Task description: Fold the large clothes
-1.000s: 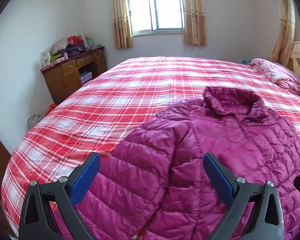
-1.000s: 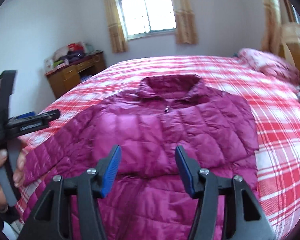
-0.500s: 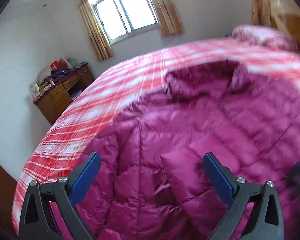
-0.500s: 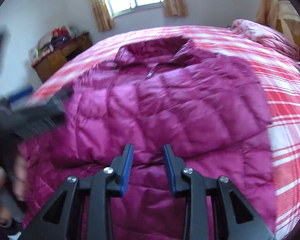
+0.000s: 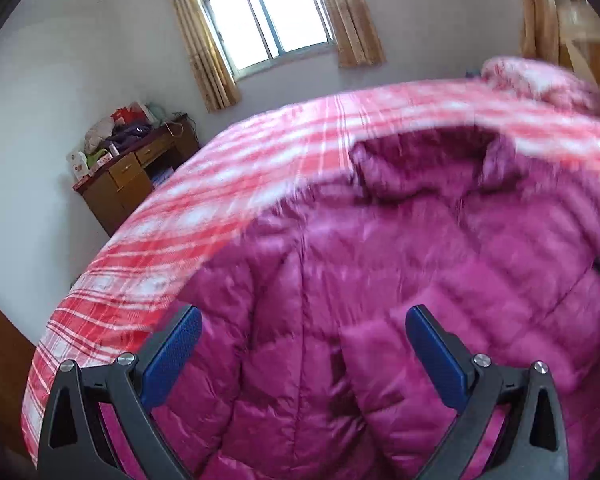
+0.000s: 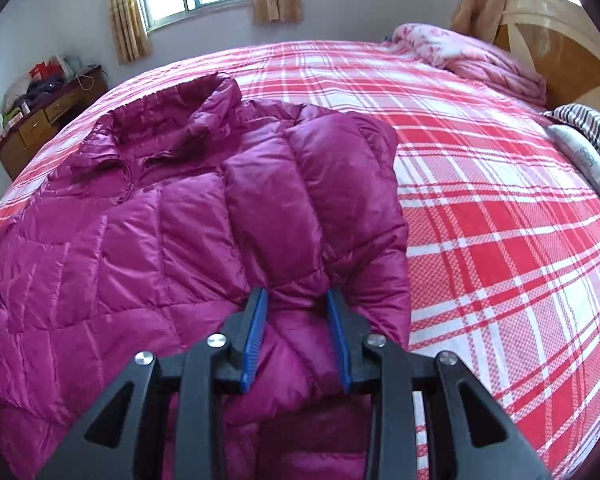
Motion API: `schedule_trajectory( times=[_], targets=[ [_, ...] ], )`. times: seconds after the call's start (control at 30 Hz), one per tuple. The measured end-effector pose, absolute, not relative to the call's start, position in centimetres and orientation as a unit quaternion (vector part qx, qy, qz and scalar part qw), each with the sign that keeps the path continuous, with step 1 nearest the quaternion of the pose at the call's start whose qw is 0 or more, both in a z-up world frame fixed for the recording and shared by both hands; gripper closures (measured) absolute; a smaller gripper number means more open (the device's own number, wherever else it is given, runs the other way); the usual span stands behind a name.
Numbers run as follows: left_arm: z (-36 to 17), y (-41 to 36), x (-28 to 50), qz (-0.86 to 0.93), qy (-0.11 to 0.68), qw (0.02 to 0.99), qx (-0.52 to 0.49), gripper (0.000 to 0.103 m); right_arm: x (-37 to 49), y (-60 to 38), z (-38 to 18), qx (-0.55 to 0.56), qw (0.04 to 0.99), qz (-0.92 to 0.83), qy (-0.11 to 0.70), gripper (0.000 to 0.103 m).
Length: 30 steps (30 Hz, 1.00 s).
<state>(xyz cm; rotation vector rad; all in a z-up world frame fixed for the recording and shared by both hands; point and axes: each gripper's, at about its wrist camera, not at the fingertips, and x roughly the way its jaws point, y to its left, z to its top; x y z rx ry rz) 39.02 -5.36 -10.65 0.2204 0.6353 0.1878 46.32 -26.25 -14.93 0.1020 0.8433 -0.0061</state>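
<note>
The bed (image 6: pixel 500 208), under a red-and-white plaid cover, carries everything, and the magenta quilted jacket (image 6: pixel 148 240) lies flat on it toward the near edge, front up. Its long axis runs from the hem at that near edge away to the collar (image 6: pixel 172 116), which points toward the window wall. In the right wrist view the jacket's right side is doubled over onto the body, with bare plaid cover beyond the fold toward the headboard corner.

The right gripper (image 6: pixel 296 320) sits directly over the near end of that folded-over part. Its jaws have just been closing, and the 2 blue pads now pinch a puffed ridge of the jacket between them. By that grip, the right hand is the one already engaged.

The left gripper (image 5: pixel 304 356) is spread wide with nothing between its fingers, over the jacket's near left portion, the sleeve-side panel just below. The picture is blurred, so whether it touches the fabric cannot be told. The fold probably carries the hem along the long axis toward the collar.
</note>
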Motion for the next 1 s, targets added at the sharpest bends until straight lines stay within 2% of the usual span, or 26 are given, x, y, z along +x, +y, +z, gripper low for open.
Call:
schedule_trajectory(
  times=[0.13,0.3,0.43,0.57,1.0],
  targets=[
    [-9.3,-8.0,39.5,0.049,0.309,0.944,0.109,0.001,45.8,-26.4,-14.6,0.054,0.912,0.002,0.408,0.069],
    [-15.8,-10.3,42.3,0.071,0.364,0.912,0.173,0.001,45.8,-27.8,-11.4,0.091,0.931,-0.014,0.353,0.069],
    [-16.9,-9.5,42.7,0.058,0.383,0.91,0.146,0.001,49.0,-27.8,-11.2,0.07,0.932,-0.022,0.356,0.069],
    [-17.2,-9.3,42.8,0.053,0.388,0.91,0.138,0.001,52.0,-28.2,-13.6,0.049,0.92,-0.033,0.388,0.069],
    [-17.7,-7.5,43.7,0.028,0.415,0.907,0.069,0.001,51.6,-28.8,-14.6,0.063,0.909,-0.03,0.41,0.069]
  ],
)
